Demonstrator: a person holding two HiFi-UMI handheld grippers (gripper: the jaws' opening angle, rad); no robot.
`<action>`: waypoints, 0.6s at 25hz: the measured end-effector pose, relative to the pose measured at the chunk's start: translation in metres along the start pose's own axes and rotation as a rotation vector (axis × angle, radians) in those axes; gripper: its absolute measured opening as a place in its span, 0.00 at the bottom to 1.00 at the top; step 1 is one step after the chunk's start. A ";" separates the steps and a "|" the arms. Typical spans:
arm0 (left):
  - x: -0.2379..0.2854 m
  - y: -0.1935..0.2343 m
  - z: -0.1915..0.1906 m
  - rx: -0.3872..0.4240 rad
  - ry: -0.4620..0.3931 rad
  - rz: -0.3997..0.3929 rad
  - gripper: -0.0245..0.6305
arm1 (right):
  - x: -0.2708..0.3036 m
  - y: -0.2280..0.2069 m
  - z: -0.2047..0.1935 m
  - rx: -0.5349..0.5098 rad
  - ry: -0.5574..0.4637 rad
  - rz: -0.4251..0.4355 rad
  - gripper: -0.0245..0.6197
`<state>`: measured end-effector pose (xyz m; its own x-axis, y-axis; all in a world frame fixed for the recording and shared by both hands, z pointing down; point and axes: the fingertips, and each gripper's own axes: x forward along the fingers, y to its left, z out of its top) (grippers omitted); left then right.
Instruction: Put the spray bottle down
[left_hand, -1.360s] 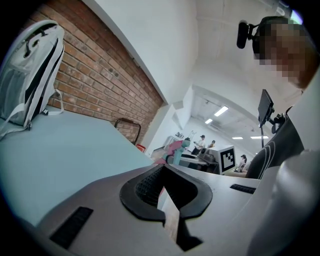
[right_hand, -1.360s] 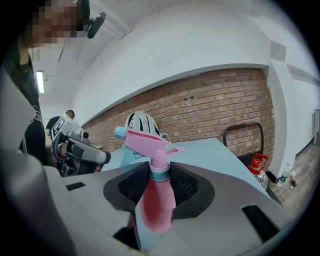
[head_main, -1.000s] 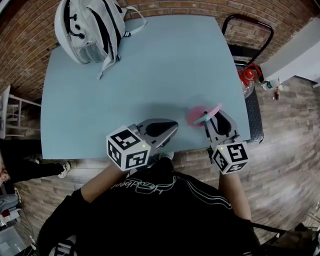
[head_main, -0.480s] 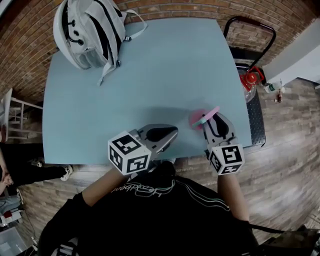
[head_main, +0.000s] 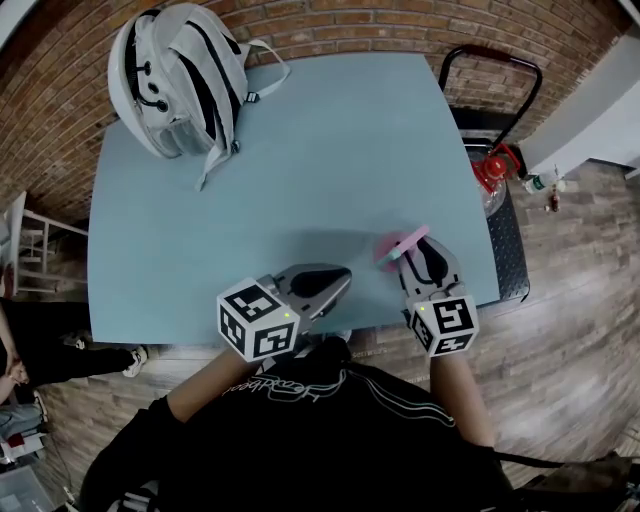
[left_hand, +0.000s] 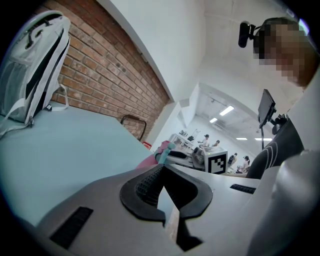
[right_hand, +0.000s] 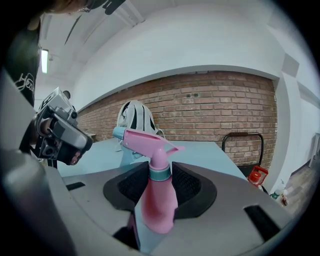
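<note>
Pink spray bottle (right_hand: 156, 200) | upright, pinched at neck between right gripper (right_hand: 160, 181) jaws | left gripper (left_hand: 161, 170) closed, empty

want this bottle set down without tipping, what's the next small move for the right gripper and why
Probably lower the right gripper a touch, straight down, before opening. Its jaws clamp the pink spray bottle upright, over the blue table near its right edge, and I can't tell whether the base rests on it yet.
</note>
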<state>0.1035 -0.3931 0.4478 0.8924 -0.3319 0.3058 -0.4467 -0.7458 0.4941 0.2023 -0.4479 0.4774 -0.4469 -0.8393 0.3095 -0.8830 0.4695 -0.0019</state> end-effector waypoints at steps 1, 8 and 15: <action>-0.001 0.000 0.001 0.001 -0.001 0.000 0.05 | 0.001 0.000 0.000 -0.001 0.003 0.000 0.24; -0.009 0.000 0.003 0.003 -0.006 0.007 0.05 | -0.002 0.002 0.000 -0.033 0.022 -0.032 0.25; -0.019 -0.009 0.007 0.010 -0.030 0.005 0.05 | -0.026 0.003 0.003 -0.035 0.042 -0.076 0.28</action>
<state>0.0910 -0.3838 0.4321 0.8916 -0.3530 0.2837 -0.4509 -0.7499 0.4841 0.2105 -0.4253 0.4670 -0.3717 -0.8612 0.3467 -0.9082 0.4148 0.0566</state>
